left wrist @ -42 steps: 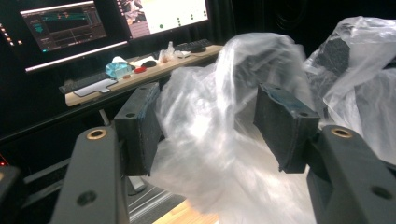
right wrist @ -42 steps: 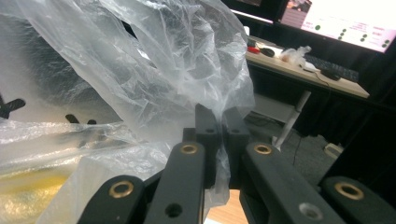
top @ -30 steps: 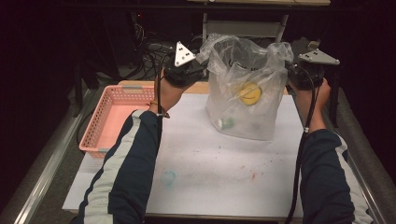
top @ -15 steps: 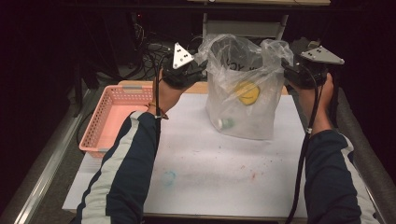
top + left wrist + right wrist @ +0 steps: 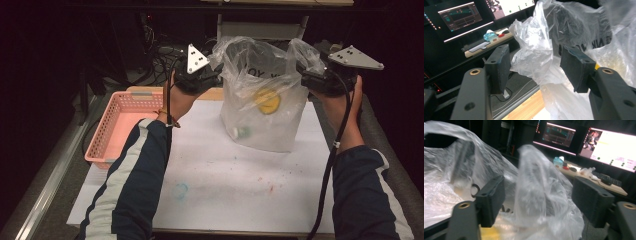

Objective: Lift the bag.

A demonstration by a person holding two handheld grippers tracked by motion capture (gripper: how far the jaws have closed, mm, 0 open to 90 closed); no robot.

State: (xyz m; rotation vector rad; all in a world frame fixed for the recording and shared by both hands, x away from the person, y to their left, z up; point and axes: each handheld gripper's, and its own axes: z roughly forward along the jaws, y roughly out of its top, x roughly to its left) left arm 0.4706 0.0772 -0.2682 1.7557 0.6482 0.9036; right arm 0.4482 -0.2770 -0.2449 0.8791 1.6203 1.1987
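Observation:
A clear plastic bag (image 5: 265, 120) stands upright on the white sheet (image 5: 225, 180) at the back of the table. Inside it lie a yellow round thing (image 5: 267, 100) and a small pale green thing (image 5: 242, 132). My left gripper (image 5: 212, 77) is at the bag's left top corner. In the left gripper view it (image 5: 537, 67) is open, with a crumpled flap of the bag (image 5: 531, 55) loose between the jaws. My right gripper (image 5: 305, 80) is at the right top corner. Its jaws (image 5: 541, 202) are also open around a standing fold of plastic (image 5: 536, 190).
A pink slotted basket (image 5: 117, 130) sits at the table's left edge, beside the sheet. Cables and dark equipment lie behind the table. Lit monitors (image 5: 609, 145) and a desk with small items (image 5: 486, 40) stand farther back. The sheet in front of the bag is bare apart from faint stains.
The right gripper has shifted slightly outward to the right, and the bag's top looks spread a little wider. The left gripper has barely moved.

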